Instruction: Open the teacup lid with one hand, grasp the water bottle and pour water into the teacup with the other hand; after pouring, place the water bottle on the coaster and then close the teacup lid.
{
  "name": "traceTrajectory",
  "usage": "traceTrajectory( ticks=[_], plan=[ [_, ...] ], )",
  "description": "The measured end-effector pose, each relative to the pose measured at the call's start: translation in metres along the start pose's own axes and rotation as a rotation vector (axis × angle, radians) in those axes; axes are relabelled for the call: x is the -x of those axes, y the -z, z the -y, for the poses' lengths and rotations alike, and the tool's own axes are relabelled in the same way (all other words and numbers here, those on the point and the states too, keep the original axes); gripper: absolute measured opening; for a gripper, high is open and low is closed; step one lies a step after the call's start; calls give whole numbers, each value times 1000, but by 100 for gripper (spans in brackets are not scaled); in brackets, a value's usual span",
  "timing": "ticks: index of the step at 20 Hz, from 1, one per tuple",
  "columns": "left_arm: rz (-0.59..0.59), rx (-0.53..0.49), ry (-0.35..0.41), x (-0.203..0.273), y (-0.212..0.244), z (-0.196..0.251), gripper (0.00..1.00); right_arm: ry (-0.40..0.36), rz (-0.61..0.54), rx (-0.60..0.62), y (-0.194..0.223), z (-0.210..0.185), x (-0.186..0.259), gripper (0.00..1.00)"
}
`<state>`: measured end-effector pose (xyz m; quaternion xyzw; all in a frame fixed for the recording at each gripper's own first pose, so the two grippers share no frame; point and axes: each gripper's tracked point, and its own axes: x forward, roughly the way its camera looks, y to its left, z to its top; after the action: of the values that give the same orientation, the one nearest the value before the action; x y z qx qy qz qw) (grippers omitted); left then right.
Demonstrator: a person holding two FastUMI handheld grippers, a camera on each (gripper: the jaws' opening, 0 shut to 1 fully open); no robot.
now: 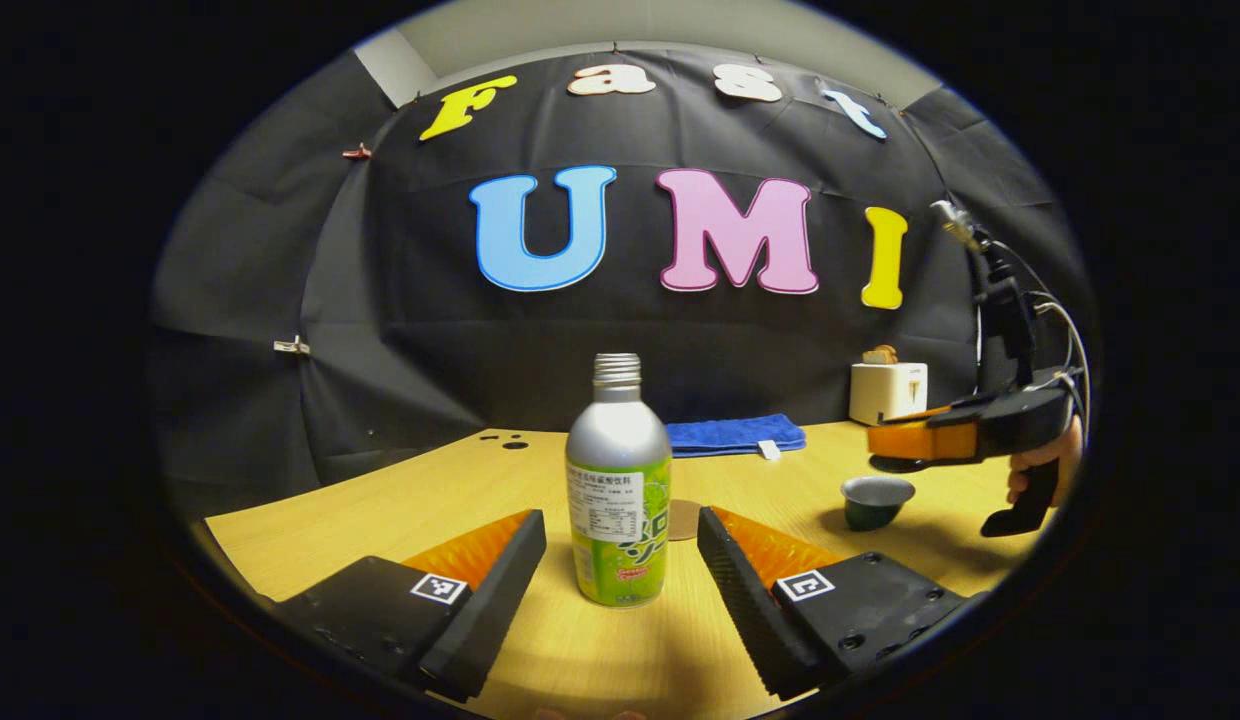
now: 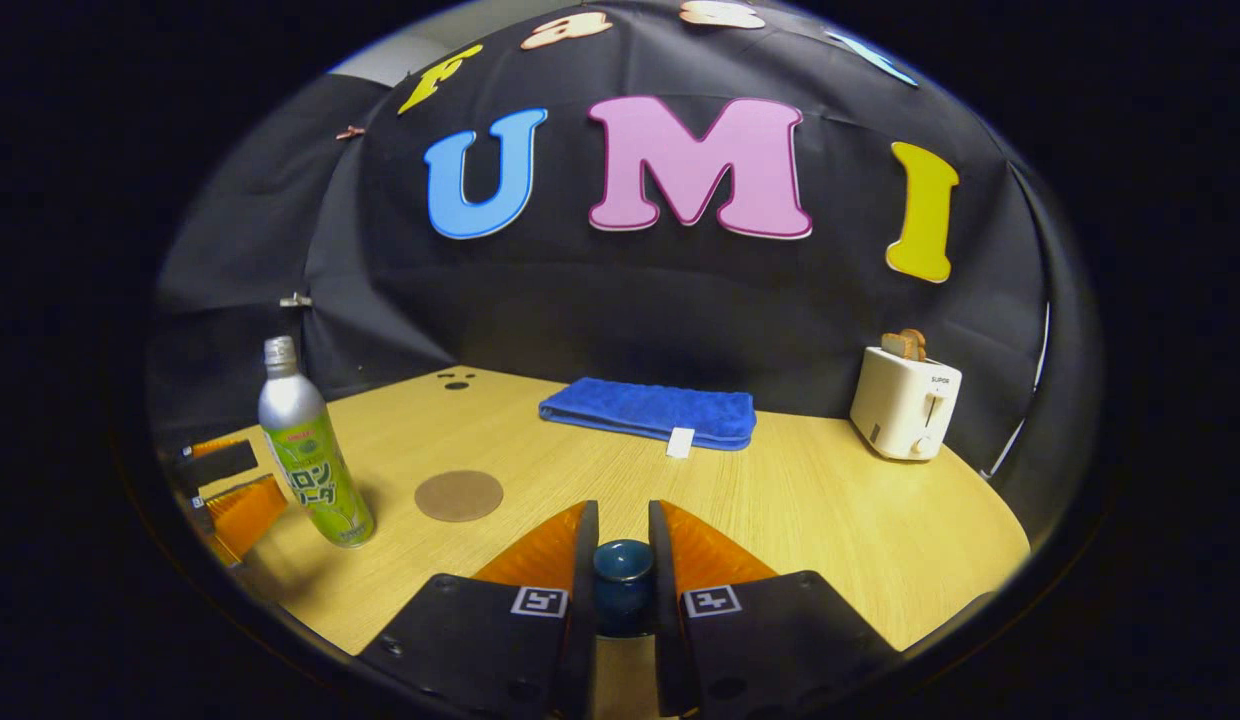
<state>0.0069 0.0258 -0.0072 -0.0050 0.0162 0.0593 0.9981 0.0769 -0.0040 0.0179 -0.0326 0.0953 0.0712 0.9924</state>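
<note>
In the left gripper view, the left gripper (image 1: 620, 560) sits low over the pale wooden table (image 1: 460, 490) with its jaws spread wide; the silver-topped metal water bottle with a green label (image 1: 618, 490) stands upright between the two fingers, touching neither. Just behind the bottle lies the round brown coaster (image 1: 686, 519), partly hidden; farther right sits the small dark green teacup (image 1: 876, 500), uncovered, its pale inside showing. Above the cup the right gripper (image 1: 905, 440) hangs in the air, held by a hand (image 1: 1045, 465), with the lid at its tip.

In the right gripper view, the right gripper's jaws are clenched on the small dark blue teacup lid (image 2: 622, 575), one finger pressing each side. To the left the bottle stands near the coaster, with the left gripper's fingers beside it; at the table's far edge lie a folded blue towel (image 2: 648, 410) and, to the right, a white toaster (image 2: 905, 402) holding bread.
</note>
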Motion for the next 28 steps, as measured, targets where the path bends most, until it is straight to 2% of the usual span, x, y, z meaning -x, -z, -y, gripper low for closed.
traceTrajectory(
  ticks=[1,3,4,5,6,7,8,9,12,13,14,18,21,23,24,25,26,28],
  plan=[
    [1,0,-1,-3,1,-1,96,9,16,-5,-5,7,7,23],
    [0,0,7,-11,1,-3,97,28,41,-16,-9,20,21,23],
    [3,-2,27,-16,-1,0,97,33,53,-24,-9,26,28,27],
    [4,-1,43,-18,0,2,97,34,70,-26,-8,32,35,27],
    [5,-3,49,-21,-1,2,97,51,84,-16,-6,39,41,27],
    [5,-6,50,-26,0,2,97,74,88,3,-1,49,46,31],
    [5,-10,50,-30,-1,1,97,94,83,15,6,56,49,27],
    [7,-14,48,-36,-1,1,97,103,72,10,14,60,52,27],
    [5,-36,58,-53,-1,3,97,103,45,-41,34,62,54,27],
    [6,-46,59,-58,-1,2,97,108,42,-33,39,63,54,31],
    [6,-55,60,-63,-1,3,97,110,41,-28,42,64,53,27],
    [7,-72,66,-76,-2,2,95,91,62,-69,43,60,52,27],
    [11,-48,84,-85,-1,3,96,95,81,-75,41,64,52,27],
    [10,-37,85,-89,-2,3,94,98,100,-78,39,65,54,27],
    [9,-38,85,-90,-2,4,90,101,120,-73,36,66,56,23],
    [7,-41,86,-90,-1,4,87,102,143,-65,33,66,58,23],
    [6,-43,88,-90,-1,5,84,99,160,-64,30,66,58,27],
    [7,-51,95,-90,-2,6,83,97,176,-63,29,66,60,27]
  ],
)
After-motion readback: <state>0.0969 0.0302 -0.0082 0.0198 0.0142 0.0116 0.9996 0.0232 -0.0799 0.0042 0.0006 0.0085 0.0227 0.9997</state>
